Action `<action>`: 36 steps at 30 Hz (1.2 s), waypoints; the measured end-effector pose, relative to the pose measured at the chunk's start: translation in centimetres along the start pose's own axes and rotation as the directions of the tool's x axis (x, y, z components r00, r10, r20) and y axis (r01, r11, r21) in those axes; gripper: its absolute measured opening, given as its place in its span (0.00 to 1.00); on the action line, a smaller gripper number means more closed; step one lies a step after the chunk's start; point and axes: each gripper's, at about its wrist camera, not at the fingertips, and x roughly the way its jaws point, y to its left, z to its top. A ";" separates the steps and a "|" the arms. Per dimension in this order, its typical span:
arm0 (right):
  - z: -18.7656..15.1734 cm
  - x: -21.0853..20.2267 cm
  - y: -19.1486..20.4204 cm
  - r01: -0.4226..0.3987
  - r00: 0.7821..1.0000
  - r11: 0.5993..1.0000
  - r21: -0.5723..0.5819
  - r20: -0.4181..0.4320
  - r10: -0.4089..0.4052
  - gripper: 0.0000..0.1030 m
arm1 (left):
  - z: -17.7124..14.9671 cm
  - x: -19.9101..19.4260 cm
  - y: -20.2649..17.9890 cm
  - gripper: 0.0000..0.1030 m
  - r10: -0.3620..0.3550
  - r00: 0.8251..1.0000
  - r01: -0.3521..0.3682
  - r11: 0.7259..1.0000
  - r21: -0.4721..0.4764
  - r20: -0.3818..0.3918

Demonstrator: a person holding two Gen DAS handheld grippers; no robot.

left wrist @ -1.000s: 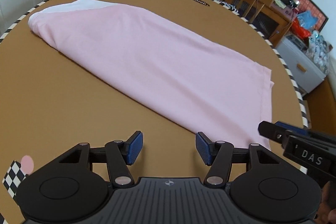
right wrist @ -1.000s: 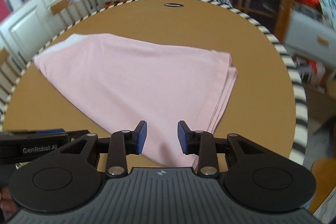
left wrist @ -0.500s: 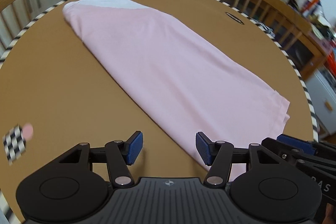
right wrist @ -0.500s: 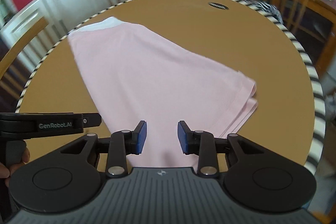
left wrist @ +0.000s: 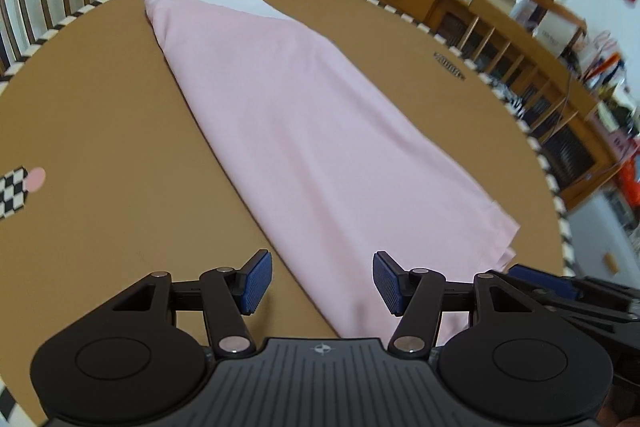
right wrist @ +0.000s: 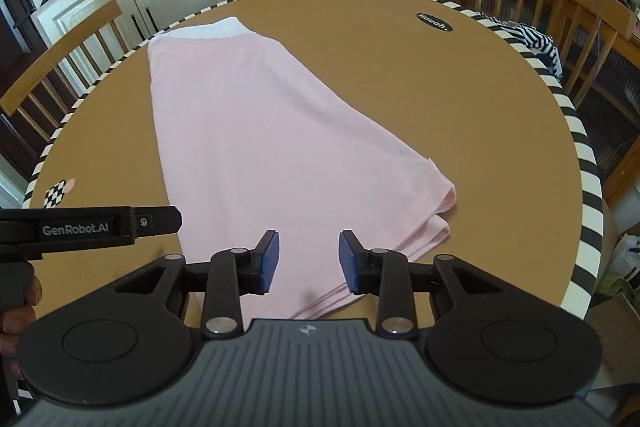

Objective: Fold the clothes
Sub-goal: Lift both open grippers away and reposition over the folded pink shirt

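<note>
Shirt [left wrist: 320, 131] lies flat on the round table [left wrist: 100, 115], already folded into one long pink strip with its white collar end at the far side and its hemmed end close to both tools. The step in hand, as I judge it, is the cross fold — the near end must go up and over toward the collar end. To do it well, each gripper should take one near corner and catch all the layers together, because at the hem [right wrist: 420, 211] several edges are stacked and show a little apart (a shallow pinch would probably lift only the top one). Then both corners should rise at the same height and travel together, so that the new edge falls square and the side folds do not open.

Left gripper [left wrist: 322, 283] hovers low above the near end, its blue pads wide apart and holding nothing; the left fold edge of the shirt runs between them, nearer to the left pad. Right gripper [right wrist: 308, 261] is also open, though less wide, and empty — it stands over the near right part of the strip, with the hem corner just to its right. Both tools point along the shirt toward the collar, side by side and near each other; each is seen at the edge of the other's view. Whether any pad touches the cloth I cannot tell.
</note>
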 end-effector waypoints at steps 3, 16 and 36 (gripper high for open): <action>0.3 0.2 0.2 -0.003 1.000 0.999 -0.041 0.008 0.003 0.48 | -0.5 0.1 0.2 0.58 0.004 1.000 -0.004 1.000 -0.008 0.008; 5.0 3.7 -2.1 -0.216 0.976 0.933 -0.287 -0.086 0.199 0.47 | -1.6 1.3 -2.9 0.58 0.165 0.985 -0.150 0.961 -0.233 0.046; 6.0 5.3 -11.2 -0.386 0.917 0.876 -0.290 -0.227 0.328 0.41 | -7.3 0.4 -7.3 0.57 0.295 0.956 -0.263 0.869 -0.420 0.011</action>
